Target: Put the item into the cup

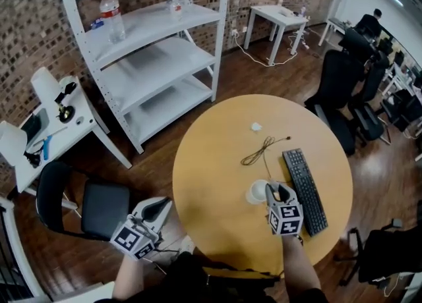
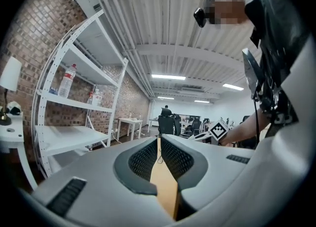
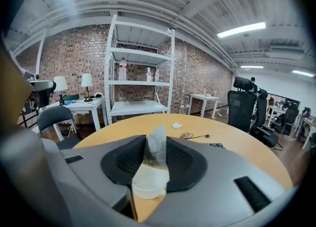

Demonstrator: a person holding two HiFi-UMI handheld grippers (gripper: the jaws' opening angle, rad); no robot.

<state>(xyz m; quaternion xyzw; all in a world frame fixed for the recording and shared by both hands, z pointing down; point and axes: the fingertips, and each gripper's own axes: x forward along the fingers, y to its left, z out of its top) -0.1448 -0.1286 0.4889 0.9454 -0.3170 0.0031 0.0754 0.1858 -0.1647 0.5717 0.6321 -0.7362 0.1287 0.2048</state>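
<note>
My right gripper (image 1: 277, 193) hangs over the round wooden table (image 1: 211, 163), just right of a white cup (image 1: 256, 192). In the right gripper view its jaws (image 3: 157, 154) are shut on a pale, translucent pointed sachet (image 3: 157, 144), the item, pinched upright between the black pads. The cup (image 3: 149, 184) sits directly below the item, its rim showing under the jaws. My left gripper (image 1: 158, 208) is off the table's left edge, held low and away from the cup. In its own view the left gripper (image 2: 159, 147) has its pads together with nothing between them.
A black keyboard (image 1: 304, 190) lies right of the cup. A dark cable (image 1: 260, 150) and a small white crumpled thing (image 1: 256, 126) lie farther back on the table. A white shelf unit (image 1: 151, 64) and a black chair (image 1: 86, 206) stand to the left.
</note>
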